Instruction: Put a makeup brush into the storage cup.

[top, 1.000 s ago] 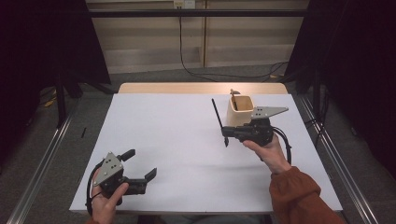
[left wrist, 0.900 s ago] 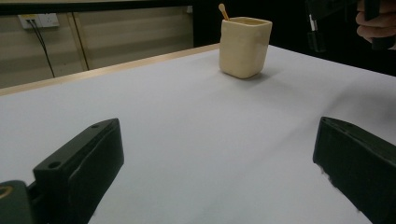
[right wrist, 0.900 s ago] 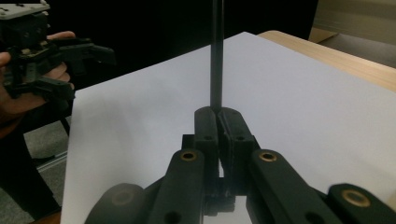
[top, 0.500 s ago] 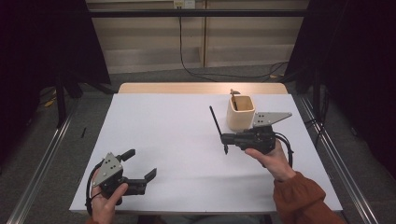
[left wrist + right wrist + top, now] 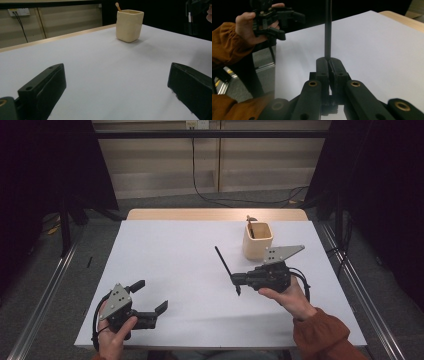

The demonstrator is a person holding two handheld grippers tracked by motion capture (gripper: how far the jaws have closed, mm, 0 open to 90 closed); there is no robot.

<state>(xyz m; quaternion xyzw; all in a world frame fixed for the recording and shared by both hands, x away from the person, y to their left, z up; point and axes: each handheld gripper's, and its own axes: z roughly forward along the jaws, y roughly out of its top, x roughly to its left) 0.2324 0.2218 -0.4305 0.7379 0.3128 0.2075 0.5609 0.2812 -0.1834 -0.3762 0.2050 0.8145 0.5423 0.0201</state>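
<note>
Jaws of the right gripper [image 5: 237, 281] are seen pressed together on a thin black pen [image 5: 226, 268], which is clamped near its lower end so that most of its length sticks out beyond them. In the right gripper view the pen [image 5: 327, 27] rises straight up from between the closed jaws, over the white table cover [image 5: 374, 50]. From above, the pen is slanted, its free end pointing away and to the left, and the gripper is held by the right hand [image 5: 285, 292] above the right half of the table [image 5: 165, 255]. Just beyond it a cream square cup [image 5: 257, 240] stands upright with a small stick inside. The left gripper [image 5: 150, 300] is held by the left hand [image 5: 116, 332] near the front left corner of the table, its jaws spread wide apart with nothing between them. In the left gripper view the cup [image 5: 129, 25] is seen well ahead.
</note>
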